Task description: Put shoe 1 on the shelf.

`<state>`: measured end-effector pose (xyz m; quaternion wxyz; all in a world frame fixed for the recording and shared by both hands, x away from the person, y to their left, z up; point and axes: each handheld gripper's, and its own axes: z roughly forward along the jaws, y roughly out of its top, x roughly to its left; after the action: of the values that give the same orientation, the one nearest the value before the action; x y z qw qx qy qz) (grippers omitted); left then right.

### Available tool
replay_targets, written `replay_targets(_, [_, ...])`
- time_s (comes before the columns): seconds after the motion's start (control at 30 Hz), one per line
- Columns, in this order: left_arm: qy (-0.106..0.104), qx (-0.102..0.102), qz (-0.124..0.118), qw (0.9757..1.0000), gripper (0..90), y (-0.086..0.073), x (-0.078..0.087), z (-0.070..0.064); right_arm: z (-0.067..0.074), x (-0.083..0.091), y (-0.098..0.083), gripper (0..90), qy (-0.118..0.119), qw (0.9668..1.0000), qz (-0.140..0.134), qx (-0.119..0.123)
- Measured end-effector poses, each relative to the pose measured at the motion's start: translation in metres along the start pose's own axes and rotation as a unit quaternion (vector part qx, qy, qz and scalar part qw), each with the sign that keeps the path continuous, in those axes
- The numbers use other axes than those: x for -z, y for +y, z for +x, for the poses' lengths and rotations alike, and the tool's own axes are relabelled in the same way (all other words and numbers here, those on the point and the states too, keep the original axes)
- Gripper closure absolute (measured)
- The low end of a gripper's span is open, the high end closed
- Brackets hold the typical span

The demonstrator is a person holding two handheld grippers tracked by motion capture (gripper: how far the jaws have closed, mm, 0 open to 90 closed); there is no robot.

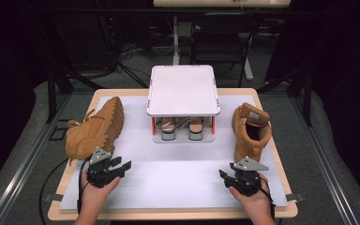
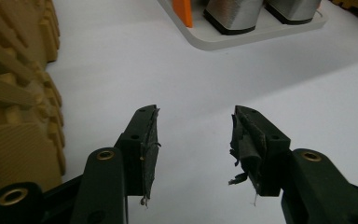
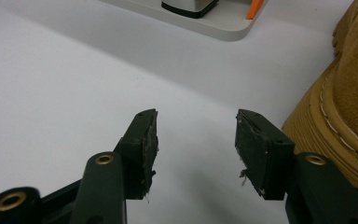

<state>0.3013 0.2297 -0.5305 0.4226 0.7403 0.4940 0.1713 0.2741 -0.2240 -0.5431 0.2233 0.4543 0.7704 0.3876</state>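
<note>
A tan boot lies on its side at the left of the table, its ridged sole facing the middle. A second tan boot stands upright at the right, and its toe and welt show in the right gripper view. My left gripper sits just in front of the left boot, open, with nothing between its jaws. My right gripper sits in front of the right boot, also open and empty, over the white mat.
A white two-level shoe rack with orange posts stands at the back middle, and a pair of silver-heeled sandals sits on its lower shelf. A white mat covers the wooden table.
</note>
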Motion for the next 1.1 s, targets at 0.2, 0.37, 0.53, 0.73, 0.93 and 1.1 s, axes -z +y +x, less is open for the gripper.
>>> replay_targets(0.2, [0.001, 0.013, -0.008, 0.9999, 51.7, -0.001, 0.005, 0.009, -0.001, -0.002, -0.002, 52.2, 0.014, 0.9999, -0.001, -0.002])
replay_targets(0.37, [0.001, 0.007, -0.009, 0.9999, 51.8, -0.001, 0.006, 0.009, 0.001, -0.003, -0.002, 51.5, 0.014, 0.9999, 0.001, 0.007])
replay_targets(0.53, [0.01, -0.011, -0.008, 0.9999, 49.4, 0.0, 0.008, 0.008, 0.001, -0.004, -0.002, 51.6, 0.021, 0.9997, 0.008, -0.008])
replay_targets(0.73, [0.023, 0.004, -0.022, 0.9995, 46.8, 0.001, 0.017, 0.014, 0.0, -0.003, -0.002, 55.0, 0.02, 0.9997, 0.006, -0.011])
replay_targets(0.93, [0.019, 0.035, -0.028, 0.9988, 49.0, 0.001, 0.022, 0.025, 0.001, -0.003, -0.002, 55.1, 0.016, 0.9998, 0.006, -0.009])
replay_targets(1.1, [0.02, 0.026, -0.019, 0.9993, 50.9, 0.002, 0.024, 0.025, 0.002, -0.004, -0.002, 54.4, 0.015, 0.9998, 0.013, -0.005])
